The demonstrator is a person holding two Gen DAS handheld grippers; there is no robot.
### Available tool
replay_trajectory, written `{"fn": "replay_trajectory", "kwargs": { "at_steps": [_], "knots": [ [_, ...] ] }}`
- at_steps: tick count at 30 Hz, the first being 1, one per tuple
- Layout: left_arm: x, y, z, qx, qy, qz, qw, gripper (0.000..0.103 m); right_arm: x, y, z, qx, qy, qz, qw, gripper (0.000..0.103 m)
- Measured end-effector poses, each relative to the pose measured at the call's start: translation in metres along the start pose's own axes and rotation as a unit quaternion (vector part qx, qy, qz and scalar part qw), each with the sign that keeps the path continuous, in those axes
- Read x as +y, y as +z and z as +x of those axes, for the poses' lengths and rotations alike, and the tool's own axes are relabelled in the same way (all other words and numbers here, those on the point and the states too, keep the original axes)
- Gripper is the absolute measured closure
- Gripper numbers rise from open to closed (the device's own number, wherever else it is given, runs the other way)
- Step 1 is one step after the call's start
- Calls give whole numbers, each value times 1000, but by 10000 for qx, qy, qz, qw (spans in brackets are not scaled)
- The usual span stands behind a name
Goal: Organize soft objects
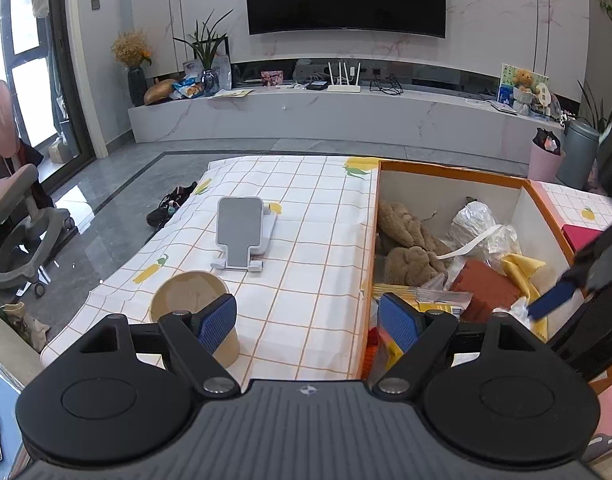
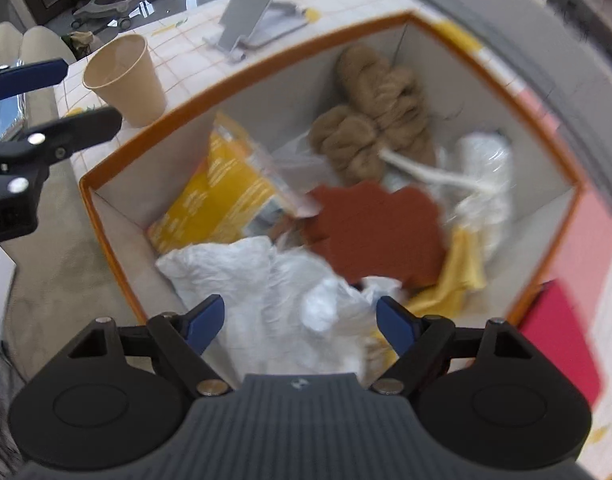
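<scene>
No legible writing is seen anywhere; the yellow packet carries print, but it is too blurred to be read, and only a small round emblem is seen on each gripper body. The soft objects are found inside the orange-rimmed box on the checked worktop: a tan plush toy is lying in the far corner with its long axis running from the far wall toward the box centre, a rust-red cloth is lying flat near the middle, a yellow cloth is tucked under its right edge, and white crumpled plastic bags are piled at the near wall. A white strap is laid diagonally from the plush toward the right wall. The right hand-held gripper is pointed steeply down over the white bags; its jaws stand wide apart and nothing is clamped, the bag being merely below them. The left hand-held gripper is held over the worktop at the box's left wall, jaws wide apart, empty. A paper cup is standing upright just behind its left finger, and a phone stand is set further back.
</scene>
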State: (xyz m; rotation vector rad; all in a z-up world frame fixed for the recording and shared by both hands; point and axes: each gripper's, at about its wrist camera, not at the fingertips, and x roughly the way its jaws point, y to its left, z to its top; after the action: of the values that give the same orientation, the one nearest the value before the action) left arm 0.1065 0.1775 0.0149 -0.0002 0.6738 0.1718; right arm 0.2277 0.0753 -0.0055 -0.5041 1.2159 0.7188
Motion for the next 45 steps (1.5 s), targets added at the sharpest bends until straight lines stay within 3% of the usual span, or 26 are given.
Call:
{"fn": "replay_trajectory", "kwargs": {
  "at_steps": [3, 5, 7, 8, 14, 18, 24, 25, 27, 29, 31, 32, 34, 36, 37, 38, 40, 45],
  "knots": [
    [2, 0, 1, 28, -8, -27, 10000, 8, -1, 2, 8, -23, 36, 367, 9993, 25],
    [2, 0, 2, 37, 2, -41, 10000, 8, 2, 1, 8, -135, -45, 113, 9998, 51],
    [3, 0, 2, 36, 1, -56, 10000, 8, 1, 3, 6, -24, -219, 101, 9997, 90],
    [4, 0, 2, 36, -2, -66, 10000, 8, -1, 4, 6, 78, -512, 66, 9986, 90],
    [2, 0, 1, 27, -24, -44, 10000, 8, -5, 0, 14, 675, -531, -398, 9955, 90],
    [0, -1, 2, 50, -36, 29, 10000, 8, 5, 1, 47, 1005, -858, -644, 9891, 90],
    [3, -1, 7, 85, 15, 5, 10000, 8, 0, 0, 56, 951, -973, -406, 9899, 85],
    [4, -1, 7, 92, 15, -10, 10000, 8, -1, -1, 51, 889, -962, -324, 9908, 77],
    [5, -1, 7, 97, 12, -39, 9999, 8, -6, -4, 35, 700, -906, -71, 9934, 49],
    [5, -2, 6, 105, 7, -45, 9999, 8, -9, -9, 14, 305, -661, 26, 9973, 35],
    [5, -2, 6, 96, 15, -43, 9999, 8, -13, -10, -5, -16, -710, 245, 9972, 22],
    [5, -2, 5, 90, 23, -42, 9999, 8, -16, -10, -14, -231, -697, 418, 9964, 22],
    [4, -2, 5, 87, 22, -29, 10000, 8, -22, -10, -26, -605, -425, 781, 9942, 24],
    [4, -3, 5, 86, 22, 11, 10000, 8, -25, -9, -25, -751, -488, 893, 9920, 50],
    [2, -3, 5, 89, 33, 32, 9999, 8, -24, -4, -20, -682, -609, 790, 9927, 75],
    [2, -3, 6, 97, 61, 45, 9999, 8, -18, 4, -12, -551, -701, 671, 9938, 85],
    [-1, -3, 6, 106, 114, 66, 9999, 8, -18, 6, 3, -421, -602, 631, 9953, 85],
    [-3, -6, 12, 166, 25, 121, 9998, 8, -31, 20, 2, -870, -593, 948, 9899, 86]
  ]
}}
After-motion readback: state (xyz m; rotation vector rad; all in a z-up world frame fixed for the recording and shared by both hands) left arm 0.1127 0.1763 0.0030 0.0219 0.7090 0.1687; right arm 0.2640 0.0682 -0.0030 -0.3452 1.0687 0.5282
